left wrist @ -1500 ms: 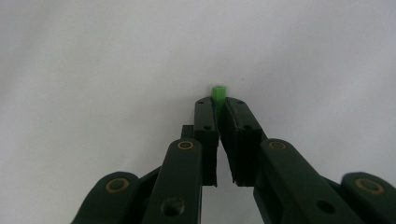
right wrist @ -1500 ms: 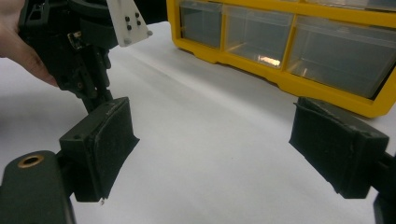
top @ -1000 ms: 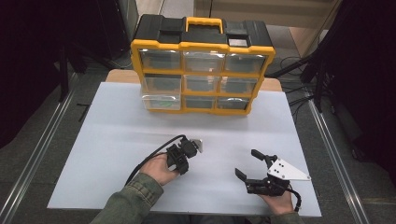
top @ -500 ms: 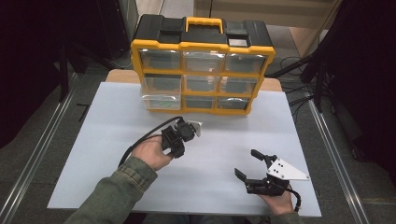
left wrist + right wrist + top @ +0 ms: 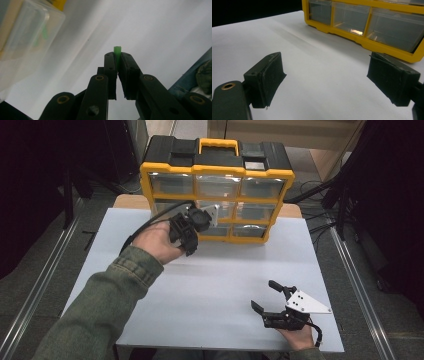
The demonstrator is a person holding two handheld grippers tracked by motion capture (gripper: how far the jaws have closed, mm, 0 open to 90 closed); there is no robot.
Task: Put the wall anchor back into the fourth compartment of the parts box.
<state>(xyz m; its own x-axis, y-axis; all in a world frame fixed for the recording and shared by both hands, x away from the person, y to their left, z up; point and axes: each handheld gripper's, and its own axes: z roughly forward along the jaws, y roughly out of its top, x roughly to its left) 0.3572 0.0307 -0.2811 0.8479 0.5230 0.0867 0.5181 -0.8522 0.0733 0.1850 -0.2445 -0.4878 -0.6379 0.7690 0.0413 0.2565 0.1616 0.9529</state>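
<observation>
My left gripper (image 5: 189, 248) is held just in front of the lower drawers of a yellow and black drawer organizer (image 5: 217, 170). In the left gripper view it (image 5: 117, 57) is shut on a small green piece (image 5: 117, 49) that sticks out past the jaw tips. A clear drawer (image 5: 25, 37) with green bits inside is close by at the left. My right gripper (image 5: 264, 294) rests low over the near right part of the white table (image 5: 225, 270). It stands open (image 5: 325, 80) with nothing between the pads and faces the organizer (image 5: 362, 40).
The organizer stands at the table's far edge and has several clear drawers and a yellow handle on top. Metal rails (image 5: 40, 285) run along the floor on both sides of the table. Dark equipment and cables (image 5: 345, 205) stand at the far right.
My left gripper has moved away from the person, from mid-table up to the organizer's lower drawers. The right gripper has stayed put and open.
</observation>
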